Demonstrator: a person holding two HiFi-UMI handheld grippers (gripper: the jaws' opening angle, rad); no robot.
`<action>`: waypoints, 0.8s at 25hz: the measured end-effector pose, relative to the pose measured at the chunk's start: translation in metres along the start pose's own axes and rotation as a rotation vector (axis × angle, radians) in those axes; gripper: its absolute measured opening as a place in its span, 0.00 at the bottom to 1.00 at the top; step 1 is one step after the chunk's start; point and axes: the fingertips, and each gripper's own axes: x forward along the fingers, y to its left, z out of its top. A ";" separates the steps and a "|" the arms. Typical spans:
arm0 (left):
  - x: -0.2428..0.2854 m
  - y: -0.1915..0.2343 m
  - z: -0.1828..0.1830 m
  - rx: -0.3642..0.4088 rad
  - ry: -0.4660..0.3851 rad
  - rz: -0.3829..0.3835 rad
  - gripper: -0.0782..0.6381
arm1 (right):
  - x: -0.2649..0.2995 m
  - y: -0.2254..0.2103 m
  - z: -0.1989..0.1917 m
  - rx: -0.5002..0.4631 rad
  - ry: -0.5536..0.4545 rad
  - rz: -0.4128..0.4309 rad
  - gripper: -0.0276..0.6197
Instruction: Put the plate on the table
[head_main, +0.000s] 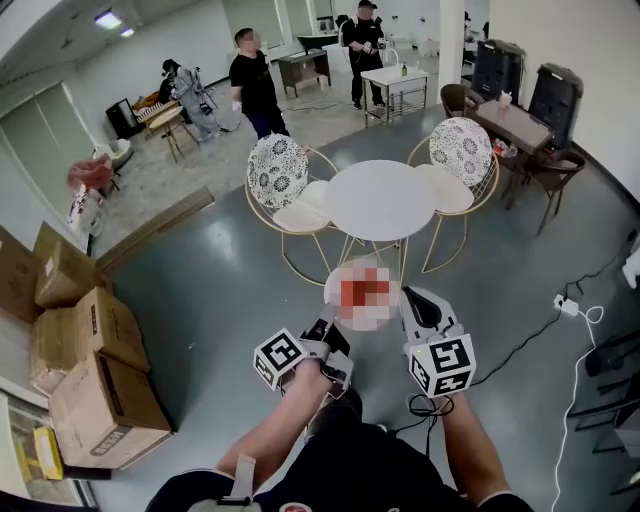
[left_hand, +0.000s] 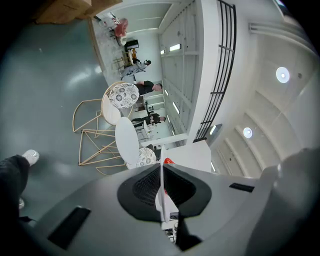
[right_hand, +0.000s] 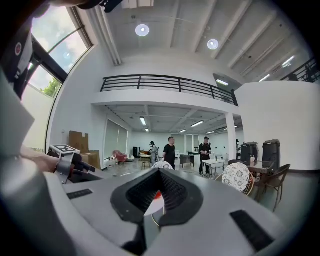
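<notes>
I hold a white plate (head_main: 365, 293) with a red patch in its middle out in front of me, above the grey floor. My left gripper (head_main: 325, 325) is shut on the plate's left rim. My right gripper (head_main: 415, 305) is shut on its right rim. In the left gripper view the plate (left_hand: 161, 196) stands edge-on between the closed jaws of that gripper (left_hand: 161, 172). In the right gripper view the plate (right_hand: 154, 205) sits between the jaws of that gripper (right_hand: 157, 192). The round white table (head_main: 382, 200) stands a short way ahead, beyond the plate.
Two patterned wire chairs (head_main: 278, 172) (head_main: 461, 150) flank the table. Cardboard boxes (head_main: 95, 385) are stacked at the left. A power strip (head_main: 567, 306) with cables lies on the floor at the right. People (head_main: 254, 85) stand at the back near desks.
</notes>
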 end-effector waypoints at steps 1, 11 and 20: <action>0.000 0.001 0.000 -0.001 0.000 0.001 0.13 | 0.000 0.000 -0.001 0.001 0.001 0.001 0.05; 0.006 0.010 0.000 -0.005 -0.019 0.006 0.13 | 0.006 -0.003 -0.008 -0.013 0.012 0.026 0.05; 0.040 0.016 0.000 -0.017 -0.016 0.008 0.13 | 0.021 -0.030 -0.014 -0.003 0.018 0.017 0.05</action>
